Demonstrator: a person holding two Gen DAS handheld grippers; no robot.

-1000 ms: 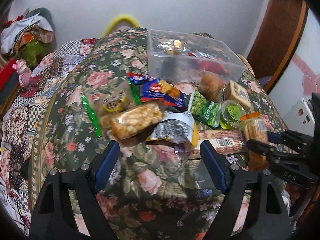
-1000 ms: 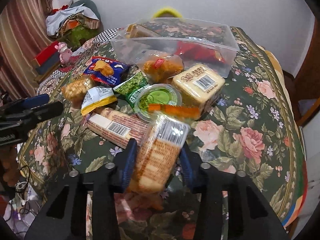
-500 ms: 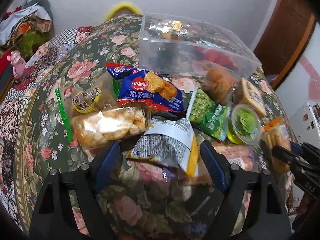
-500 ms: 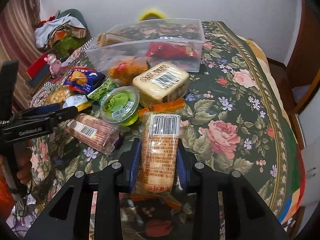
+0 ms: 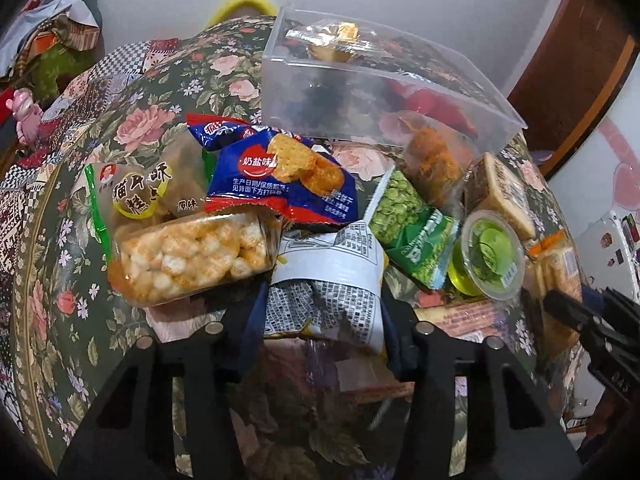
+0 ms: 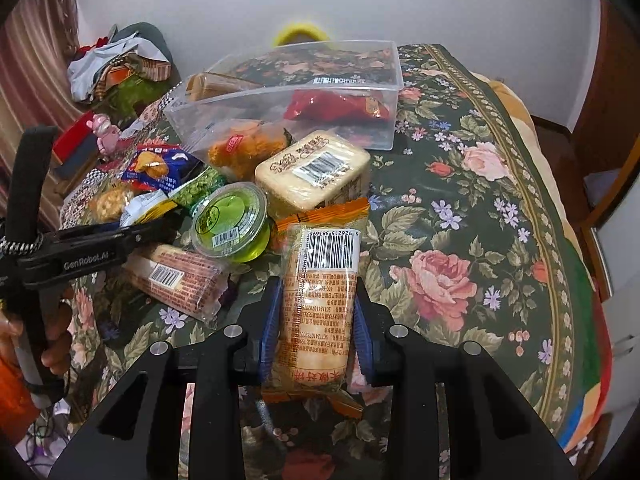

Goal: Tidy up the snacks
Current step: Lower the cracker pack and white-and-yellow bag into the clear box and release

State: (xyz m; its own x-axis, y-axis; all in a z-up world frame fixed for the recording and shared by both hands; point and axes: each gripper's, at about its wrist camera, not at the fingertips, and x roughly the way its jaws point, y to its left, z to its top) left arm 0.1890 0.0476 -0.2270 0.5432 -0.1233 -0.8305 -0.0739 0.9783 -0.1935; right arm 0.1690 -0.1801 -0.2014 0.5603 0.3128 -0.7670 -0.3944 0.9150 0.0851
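Note:
My left gripper (image 5: 324,312) is closing on a grey-and-white snack packet (image 5: 332,276) with a yellow edge; its blue pads press in the crinkled sides. In the right wrist view the left gripper (image 6: 168,226) reaches into the pile from the left. My right gripper (image 6: 316,312) is shut on an orange cracker pack (image 6: 320,280), barcode facing up. Behind the pile stands a clear plastic box (image 6: 280,92) with a red bag and a wrapped cake inside. Loose snacks include a puffed-rice pack (image 5: 192,256), a blue cracker bag (image 5: 280,176), a green pea bag (image 5: 404,216) and a green jelly cup (image 6: 230,220).
A brick-patterned biscuit pack (image 6: 180,280) and a beige cake pack (image 6: 312,172) lie near the cup. The floral tablecloth (image 6: 460,240) is bare to the right. A hand (image 6: 56,344) holds the left gripper's handle. Clothes (image 6: 116,64) are heaped at the back left.
The left gripper moved forward and down into the pile, and its jaws closed onto the grey-and-white packet. The right jaws tightened on the cracker pack, which now points straight ahead.

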